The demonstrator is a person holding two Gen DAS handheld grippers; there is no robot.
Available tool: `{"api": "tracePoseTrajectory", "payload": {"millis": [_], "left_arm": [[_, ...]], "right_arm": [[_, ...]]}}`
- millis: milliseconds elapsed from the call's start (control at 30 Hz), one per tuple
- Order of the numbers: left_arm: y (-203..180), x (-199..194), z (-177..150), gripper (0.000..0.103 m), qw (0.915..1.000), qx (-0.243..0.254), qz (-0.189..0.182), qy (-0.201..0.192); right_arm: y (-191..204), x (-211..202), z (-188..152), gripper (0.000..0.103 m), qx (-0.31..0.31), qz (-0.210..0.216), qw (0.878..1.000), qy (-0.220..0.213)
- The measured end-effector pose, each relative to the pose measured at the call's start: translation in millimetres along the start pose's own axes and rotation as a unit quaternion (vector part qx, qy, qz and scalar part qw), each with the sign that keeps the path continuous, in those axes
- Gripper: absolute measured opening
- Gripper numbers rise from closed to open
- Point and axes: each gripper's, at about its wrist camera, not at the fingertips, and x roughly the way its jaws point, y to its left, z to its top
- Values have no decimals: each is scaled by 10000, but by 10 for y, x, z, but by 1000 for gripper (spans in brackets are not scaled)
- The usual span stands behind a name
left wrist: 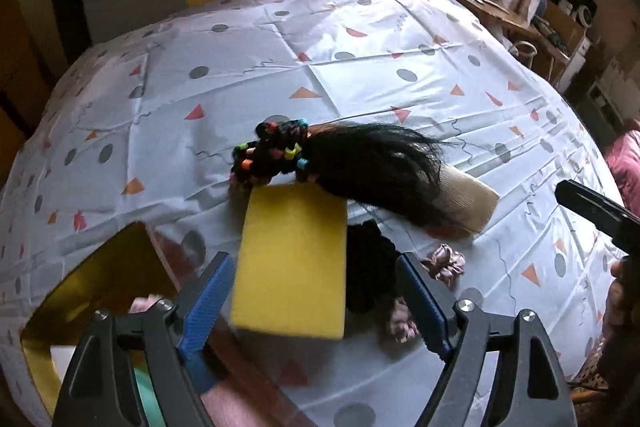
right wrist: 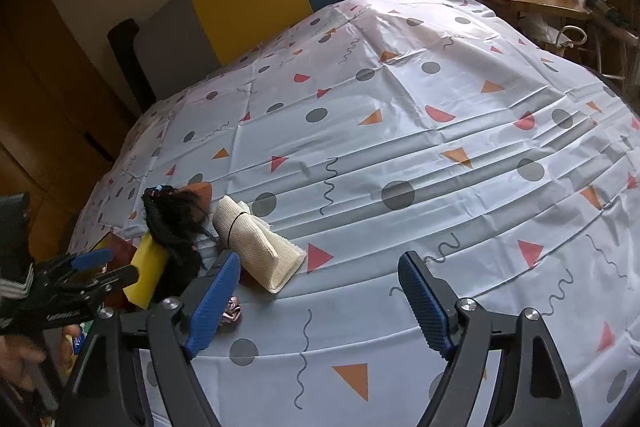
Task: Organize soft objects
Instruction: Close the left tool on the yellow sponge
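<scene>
- Sponge lies on the tablecloth between the wide-open left gripper fingers, under the wig.
- Lifting it could drag the wig along.
- Right gripper gapes empty.

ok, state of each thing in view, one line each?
left gripper: open, astride the yellow sponge
right gripper: open, holding nothing
yellow sponge: flat on tablecloth, ungrasped
black hairpiece: draped over sponge
beige cloth: folded, banded
pink scrunchie: loose on tablecloth
</scene>
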Motion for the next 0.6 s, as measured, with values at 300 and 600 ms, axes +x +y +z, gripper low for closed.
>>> {"api": "tracePoseTrajectory", "payload": {"millis": [300, 600], "left_arm": [[63, 313, 76, 85, 9995, 73, 15, 314], [73, 425, 40, 65, 9991, -15, -2, 430]], "right_arm": [[-3, 41, -6, 82, 5, -5, 10000, 84], [50, 54, -16, 82, -187, -66, 9998, 64]]}}
